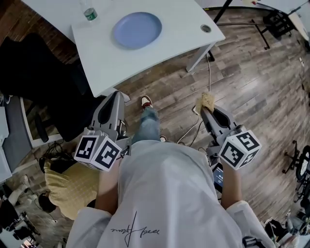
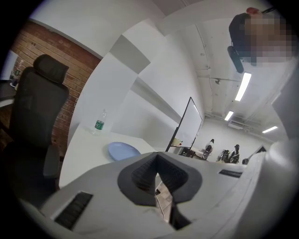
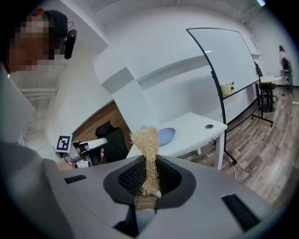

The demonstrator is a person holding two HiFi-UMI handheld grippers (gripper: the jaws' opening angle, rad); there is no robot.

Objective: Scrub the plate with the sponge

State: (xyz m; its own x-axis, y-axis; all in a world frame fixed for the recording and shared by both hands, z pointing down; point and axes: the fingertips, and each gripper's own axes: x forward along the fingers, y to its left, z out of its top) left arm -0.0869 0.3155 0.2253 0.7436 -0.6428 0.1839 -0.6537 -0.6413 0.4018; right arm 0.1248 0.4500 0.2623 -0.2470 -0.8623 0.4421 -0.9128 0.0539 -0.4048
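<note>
Fingers (image 3: 128, 179) of right gripper (image 3: 150, 184) pinch a straw-coloured fibrous sponge (image 3: 147, 140), those of left gripper (image 2: 159, 179) meet empty, round blue plate (image 1: 137, 30) on white worktop (image 1: 160, 55) at twelve o'clock

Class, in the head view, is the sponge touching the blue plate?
No, the sponge sits pinched in the right gripper above the wooden floor, apart from the plate on the white table.

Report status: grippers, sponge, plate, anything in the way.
Left gripper shut, empty. Right gripper shut on sponge. Plate on table, not yet reached. Bottle stands beside plate; chair at table's left.
</note>
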